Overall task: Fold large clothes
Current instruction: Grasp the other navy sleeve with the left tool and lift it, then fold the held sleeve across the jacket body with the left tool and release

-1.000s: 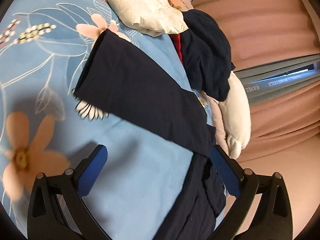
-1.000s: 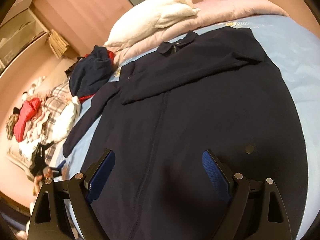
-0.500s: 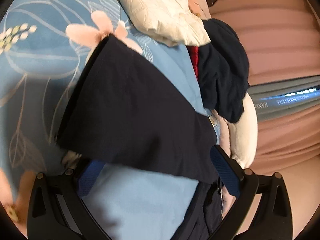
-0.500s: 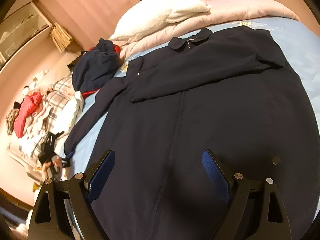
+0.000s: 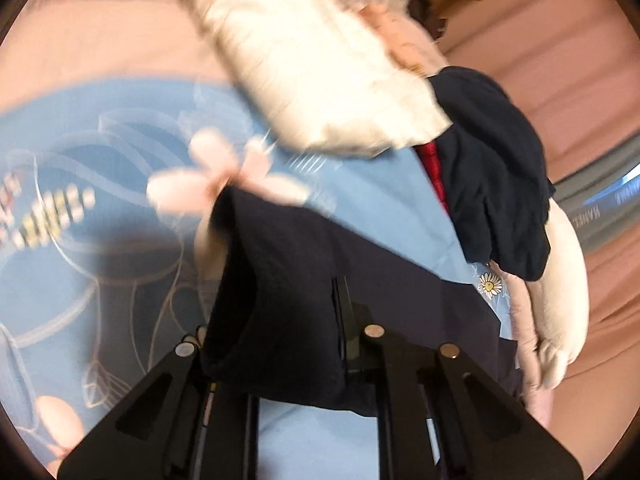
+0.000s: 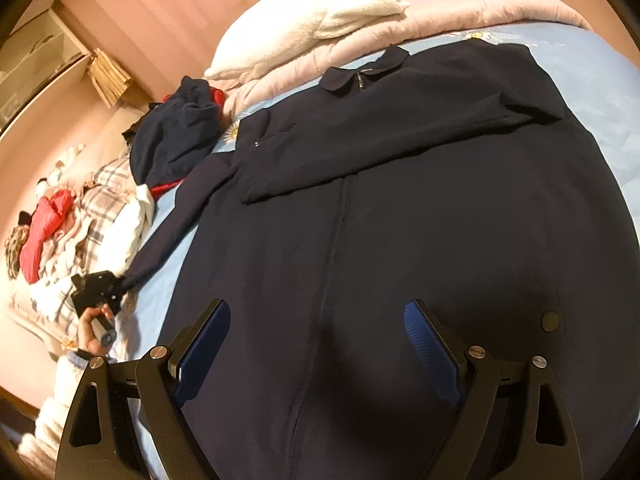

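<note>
The left tongs [image 5: 340, 320], wide open a second before with nothing in them, were now closing on the cuff end of the long dark navy sleeve [image 5: 304, 280], and the cloth sat between them; this looked like the start of folding that sleeve in over the coat. The big dark navy zip-up coat [image 6: 400, 240] lay flat on the bed, on the light blue flowery bed sheet [image 5: 80, 280], with its collar up near the fluffy white pillow [image 6: 312, 28]; its other sleeve was already laid across the chest. The right tongs [image 6: 316, 344] hung over the bottom part of the coat, spread wide and holding nothing, just as before. From the right view the left tongs looked small and far off, at the tip of the stretched-out sleeve, held by a hand [image 6: 94, 326] in a fuzzy white cuff. The left view was blurry, so the pads were hidden under the cloth; the pile of other clothes [image 6: 60, 220] beside the bed was hard to make out.
</note>
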`<state>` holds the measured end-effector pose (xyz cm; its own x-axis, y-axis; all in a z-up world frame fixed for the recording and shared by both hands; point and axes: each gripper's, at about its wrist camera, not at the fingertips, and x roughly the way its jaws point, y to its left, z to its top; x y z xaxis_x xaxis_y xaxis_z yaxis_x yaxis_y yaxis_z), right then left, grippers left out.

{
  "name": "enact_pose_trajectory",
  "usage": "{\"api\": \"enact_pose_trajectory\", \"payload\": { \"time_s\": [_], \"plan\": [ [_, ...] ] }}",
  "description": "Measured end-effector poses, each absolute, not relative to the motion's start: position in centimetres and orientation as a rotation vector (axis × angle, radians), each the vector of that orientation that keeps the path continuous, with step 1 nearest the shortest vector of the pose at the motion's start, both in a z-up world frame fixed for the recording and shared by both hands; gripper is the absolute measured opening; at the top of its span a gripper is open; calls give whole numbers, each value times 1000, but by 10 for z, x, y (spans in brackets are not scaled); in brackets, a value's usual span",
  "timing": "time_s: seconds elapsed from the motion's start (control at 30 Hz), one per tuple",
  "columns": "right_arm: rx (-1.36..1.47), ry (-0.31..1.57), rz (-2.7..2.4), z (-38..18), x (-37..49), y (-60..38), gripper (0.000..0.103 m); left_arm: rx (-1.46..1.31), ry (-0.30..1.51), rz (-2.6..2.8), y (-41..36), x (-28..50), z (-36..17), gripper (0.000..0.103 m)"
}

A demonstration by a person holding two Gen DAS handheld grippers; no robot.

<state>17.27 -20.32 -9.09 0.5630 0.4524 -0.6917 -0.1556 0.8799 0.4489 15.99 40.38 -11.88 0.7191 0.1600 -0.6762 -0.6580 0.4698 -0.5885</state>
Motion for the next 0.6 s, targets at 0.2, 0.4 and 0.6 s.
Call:
{"api": "enact_pose_trajectory", "payload": {
  "time_s": [0.2, 0.4, 0.6],
  "plan": [
    [415, 892, 379, -92, 168, -218, 89, -746, 555, 463, 365, 181, -45, 14],
    [453, 875, 384, -94, 158, -238, 89, -554, 559, 317, 289, 222, 19, 14],
    [496, 854, 383, -91, 149, -258, 89, -386, 577, 154, 179, 265, 64, 14]
  ]
}}
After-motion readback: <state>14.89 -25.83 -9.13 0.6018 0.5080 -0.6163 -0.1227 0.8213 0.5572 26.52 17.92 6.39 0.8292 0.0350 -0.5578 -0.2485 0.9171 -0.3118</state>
